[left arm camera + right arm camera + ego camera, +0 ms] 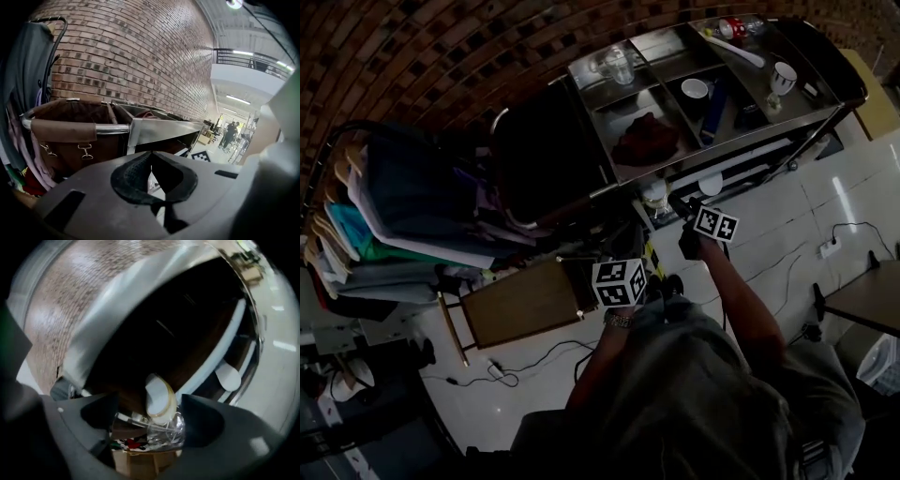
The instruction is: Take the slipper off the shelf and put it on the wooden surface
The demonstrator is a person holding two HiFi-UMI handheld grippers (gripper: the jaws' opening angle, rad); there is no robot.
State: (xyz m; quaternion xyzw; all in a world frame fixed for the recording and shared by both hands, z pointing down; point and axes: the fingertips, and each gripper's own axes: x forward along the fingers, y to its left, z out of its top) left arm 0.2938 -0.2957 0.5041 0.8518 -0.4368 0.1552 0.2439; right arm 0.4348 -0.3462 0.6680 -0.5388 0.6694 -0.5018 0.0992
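Brick wall (441, 56) behind, metal shelf (731, 145) dim. Right tool (150, 416) stood wide, white slipper (160, 399) between jaws on lower level, untouched. Left tool (151, 176) sat pinched together, empty. Risk was jaws snagging clear plastic (164, 430) beneath, or nipping only slipper's edge, so it dropped short of wooden surface (530, 302).

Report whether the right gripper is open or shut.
Open: the right gripper has its fingers apart, with the white slipper seen in the gap, not clamped.
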